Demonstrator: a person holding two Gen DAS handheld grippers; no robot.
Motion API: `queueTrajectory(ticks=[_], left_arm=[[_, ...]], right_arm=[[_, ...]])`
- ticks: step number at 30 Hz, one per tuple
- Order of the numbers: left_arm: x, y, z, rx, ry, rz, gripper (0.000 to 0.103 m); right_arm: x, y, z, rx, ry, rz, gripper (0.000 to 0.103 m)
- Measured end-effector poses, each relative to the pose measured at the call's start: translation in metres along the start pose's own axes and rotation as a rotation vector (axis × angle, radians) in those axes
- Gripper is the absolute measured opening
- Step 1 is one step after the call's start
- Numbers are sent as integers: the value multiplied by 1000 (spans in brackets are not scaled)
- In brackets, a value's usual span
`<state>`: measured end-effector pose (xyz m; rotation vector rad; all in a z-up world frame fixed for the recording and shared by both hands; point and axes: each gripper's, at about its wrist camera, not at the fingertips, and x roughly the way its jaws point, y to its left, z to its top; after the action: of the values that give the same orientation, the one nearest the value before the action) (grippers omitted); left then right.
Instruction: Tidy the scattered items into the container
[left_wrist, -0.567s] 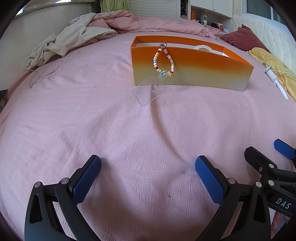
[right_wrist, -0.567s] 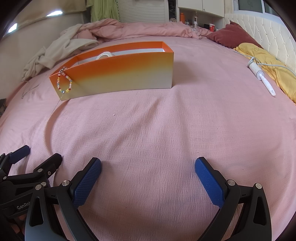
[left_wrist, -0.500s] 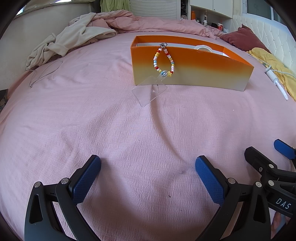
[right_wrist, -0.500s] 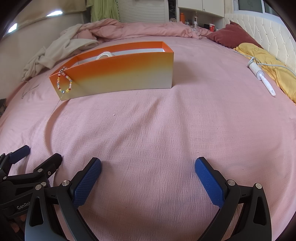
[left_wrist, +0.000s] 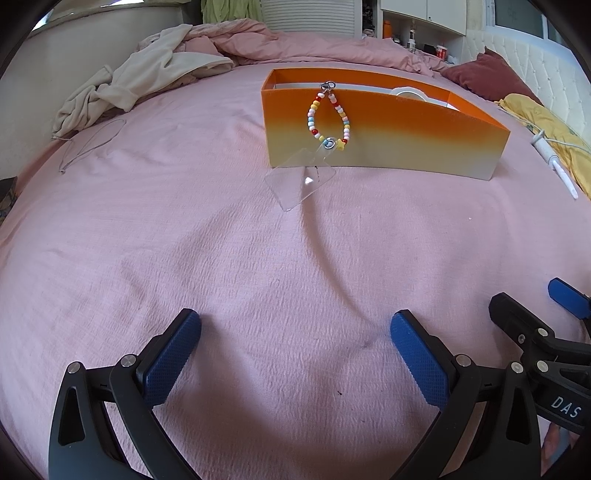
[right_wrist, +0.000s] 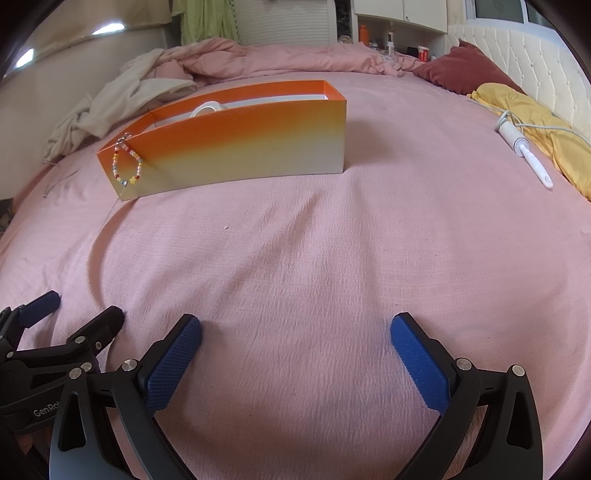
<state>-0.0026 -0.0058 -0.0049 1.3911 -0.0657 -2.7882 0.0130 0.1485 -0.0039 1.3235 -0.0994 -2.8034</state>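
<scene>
A long orange box (left_wrist: 399, 129) stands on the pink bed; it also shows in the right wrist view (right_wrist: 240, 147). A colourful bead strap (left_wrist: 328, 118) hangs by its clasp over the box's near wall, with a clear plastic tab (left_wrist: 299, 181) resting on the sheet below. The strap also shows in the right wrist view (right_wrist: 127, 164). A white tape roll (left_wrist: 410, 92) lies inside the box. My left gripper (left_wrist: 295, 350) is open and empty, low over the sheet. My right gripper (right_wrist: 295, 350) is open and empty beside it.
A white corded handheld device (right_wrist: 524, 151) lies on the sheet at the right beside a yellow cloth (right_wrist: 535, 122). Beige clothes (left_wrist: 147, 85) and a pink duvet (right_wrist: 277, 62) are piled at the back. A thin cord loop (left_wrist: 92, 144) lies at the left.
</scene>
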Motion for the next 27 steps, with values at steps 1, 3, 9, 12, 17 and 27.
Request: queueTrajectory(ticks=[1, 3, 9, 12, 17, 27], left_arm=[[0, 1, 0, -2, 0, -4, 103], [0, 1, 0, -4, 0, -6, 103], [0, -1, -1, -6, 0, -7, 103], [-1, -1, 0, -5, 4, -9, 103], [-7, 3, -1, 8, 24, -40, 103], [-42, 37, 20, -86, -88, -65, 103]], right_arm=[[0, 0, 1, -1, 1, -1, 103], [0, 2, 2, -2, 2, -4, 103], [-1, 4, 2, -4, 10, -9, 103], [-1, 3, 3, -3, 14, -9, 103], [-2, 2, 6, -2, 35, 3, 103], [-33, -2, 35, 9, -65, 93, 79]])
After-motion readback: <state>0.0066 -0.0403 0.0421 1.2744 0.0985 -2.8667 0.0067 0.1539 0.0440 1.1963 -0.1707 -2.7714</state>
